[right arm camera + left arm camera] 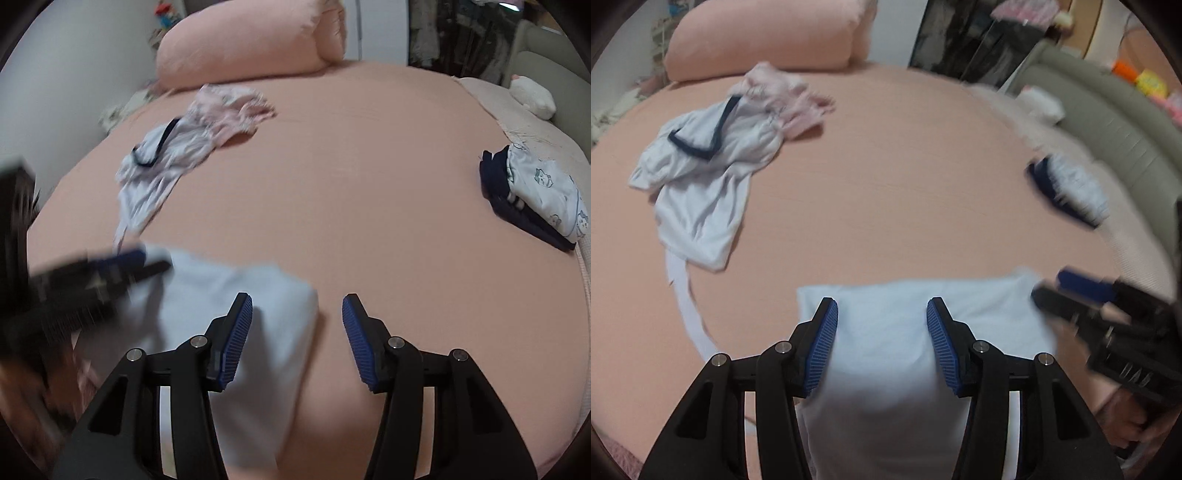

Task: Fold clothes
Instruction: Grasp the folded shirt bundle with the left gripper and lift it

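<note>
- We see a light blue garment [905, 332] lying flat as a neat rectangle at the near edge of the bed [886, 184]; folded pieces [535, 192] sit stacked at the right side.
- A crumpled white shirt [701, 177] and pink garment [783, 99] lie loose, far left.
- Our left gripper [882, 343] and right gripper [297, 339] both hold their fingers apart, gripping nothing.
- The bed's middle lies open for spreading cloth.
</note>
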`<act>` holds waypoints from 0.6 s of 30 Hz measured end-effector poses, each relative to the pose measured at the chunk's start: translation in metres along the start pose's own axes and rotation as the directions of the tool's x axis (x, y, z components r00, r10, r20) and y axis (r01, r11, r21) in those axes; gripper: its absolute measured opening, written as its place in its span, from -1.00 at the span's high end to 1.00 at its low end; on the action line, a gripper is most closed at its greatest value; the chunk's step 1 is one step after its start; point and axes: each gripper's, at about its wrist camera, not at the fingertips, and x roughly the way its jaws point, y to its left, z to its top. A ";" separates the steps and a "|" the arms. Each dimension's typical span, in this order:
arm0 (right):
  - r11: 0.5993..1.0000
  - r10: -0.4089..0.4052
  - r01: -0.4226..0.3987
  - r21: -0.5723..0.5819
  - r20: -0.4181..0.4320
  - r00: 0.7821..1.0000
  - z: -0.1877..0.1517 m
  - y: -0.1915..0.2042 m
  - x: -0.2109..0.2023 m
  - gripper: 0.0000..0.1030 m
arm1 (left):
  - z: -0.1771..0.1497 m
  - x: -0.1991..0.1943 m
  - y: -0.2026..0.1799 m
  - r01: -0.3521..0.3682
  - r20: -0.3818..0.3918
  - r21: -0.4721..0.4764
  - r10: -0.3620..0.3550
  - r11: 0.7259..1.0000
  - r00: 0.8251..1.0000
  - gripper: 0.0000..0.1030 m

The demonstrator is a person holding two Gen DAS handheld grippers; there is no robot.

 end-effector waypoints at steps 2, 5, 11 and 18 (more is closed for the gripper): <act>1.000 0.000 0.000 0.022 0.007 1.000 0.003 -0.004 0.005 -0.02 | -0.003 0.003 0.010 -0.024 -0.019 -0.028 0.024 0.999 1.000 -0.05; 0.998 0.000 -0.001 0.055 0.018 1.000 0.008 -0.010 0.013 -0.19 | -0.008 0.009 0.025 -0.061 -0.048 -0.069 0.058 0.996 0.997 -0.25; 0.994 0.014 -0.020 0.111 0.048 0.999 0.019 -0.019 0.026 -0.18 | -0.003 -0.015 -0.002 -0.042 0.094 0.031 0.039 0.999 0.995 -0.10; 0.999 -0.041 0.041 -0.014 -0.030 0.999 0.022 0.017 0.074 -0.12 | -0.007 0.019 -0.010 -0.120 -0.006 0.070 0.121 0.990 0.993 -0.09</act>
